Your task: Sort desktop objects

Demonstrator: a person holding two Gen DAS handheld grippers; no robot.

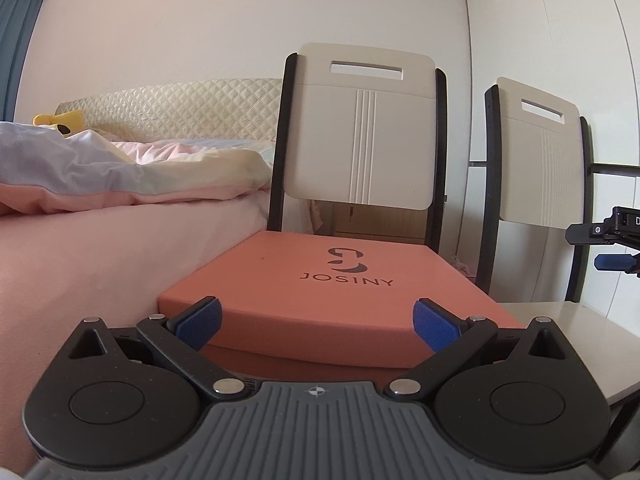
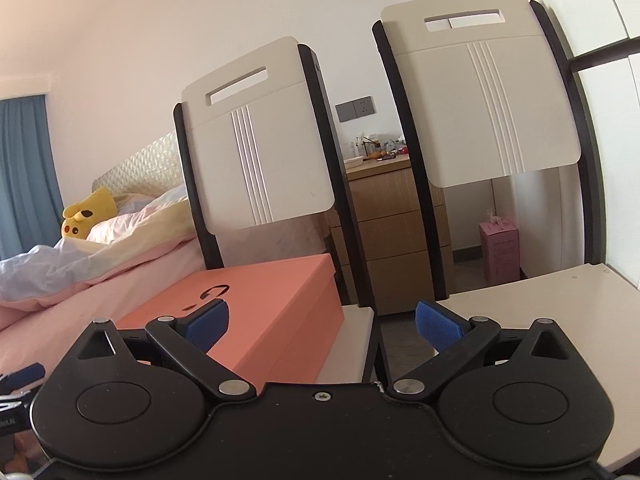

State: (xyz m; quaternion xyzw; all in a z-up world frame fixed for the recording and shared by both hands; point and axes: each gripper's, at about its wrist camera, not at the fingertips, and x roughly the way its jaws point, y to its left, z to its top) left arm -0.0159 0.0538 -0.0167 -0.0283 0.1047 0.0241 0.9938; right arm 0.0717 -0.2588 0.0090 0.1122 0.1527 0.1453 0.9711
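Lidded orange Josiny shoebox (image 1: 320, 280) sits on the left chair's seat; left gripper (image 1: 318, 322) spread wide before it, right gripper (image 2: 322, 326) wide, both empty. Sorting progress unclear: no loose items visible.

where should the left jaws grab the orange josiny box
Take the orange box by its lid, at the near corner facing the left gripper, coming in level from the front. The box looks far wider than the open jaws, so only the thin overhanging lid edge there seems to fit between them. The chair blocks the back.
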